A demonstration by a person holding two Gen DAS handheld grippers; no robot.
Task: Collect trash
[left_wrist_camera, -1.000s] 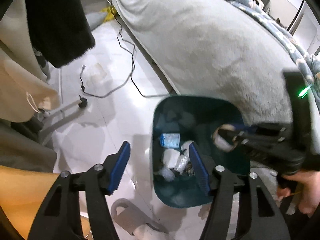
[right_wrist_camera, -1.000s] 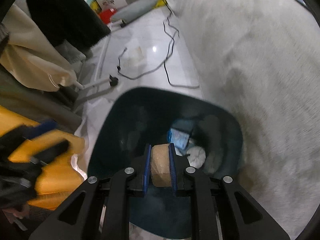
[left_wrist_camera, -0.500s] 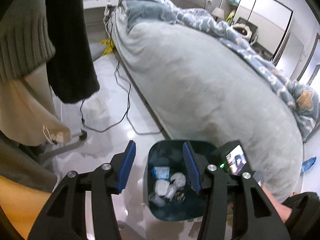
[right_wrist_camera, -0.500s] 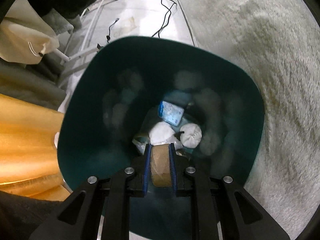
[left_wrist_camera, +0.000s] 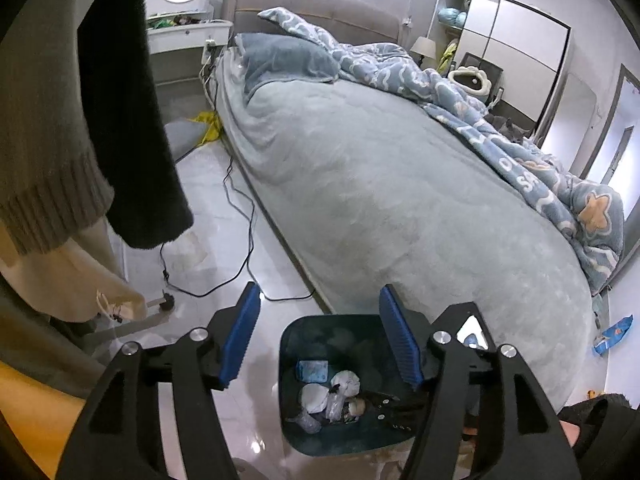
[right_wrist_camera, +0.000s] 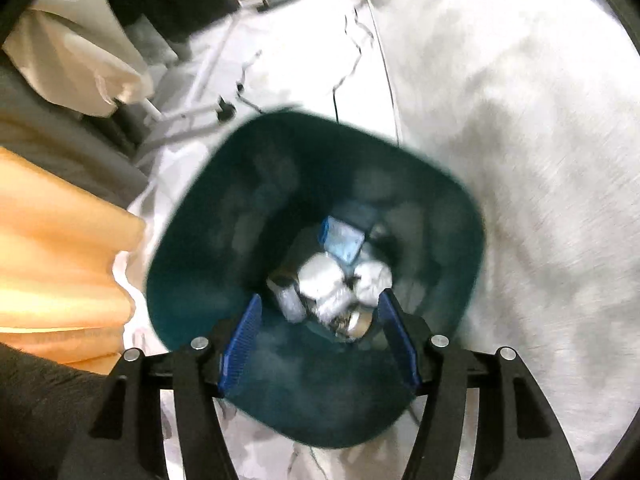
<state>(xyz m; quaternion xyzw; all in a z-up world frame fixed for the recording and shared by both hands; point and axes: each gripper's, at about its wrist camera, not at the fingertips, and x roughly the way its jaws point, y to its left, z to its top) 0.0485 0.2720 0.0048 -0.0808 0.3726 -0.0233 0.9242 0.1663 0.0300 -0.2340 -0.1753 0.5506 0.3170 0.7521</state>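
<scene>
A dark teal bin [left_wrist_camera: 290,360] stands on the floor beside the bed. It holds white crumpled wads [left_wrist_camera: 316,396], a blue packet [left_wrist_camera: 312,370] and a brown cardboard roll [right_wrist_camera: 358,322]. My right gripper [right_wrist_camera: 320,300] hangs over the bin mouth [right_wrist_camera: 208,248], pointing steeply down. Its jaws are opening and nothing is between them; the roll lies loose on the trash below. In the left wrist view its black fingers [left_wrist_camera: 384,404] reach into the bin. My left gripper [left_wrist_camera: 320,296] is higher, its jaws opening and empty. A blue wrapper [left_wrist_camera: 612,334] lies on the floor past the bed's foot.
A large bed [left_wrist_camera: 380,180] with a grey cover and blue quilt fills the right side. A black cable [left_wrist_camera: 248,240] trails over the white floor. Hanging clothes [left_wrist_camera: 132,120] and a rack's caster foot [left_wrist_camera: 166,303] are at left. Orange fabric [right_wrist_camera: 60,260] is near the bin.
My right gripper went from shut on the brown roll to open, and the roll dropped into the bin. My left gripper rose and tilted up, narrowed, then widened again.
</scene>
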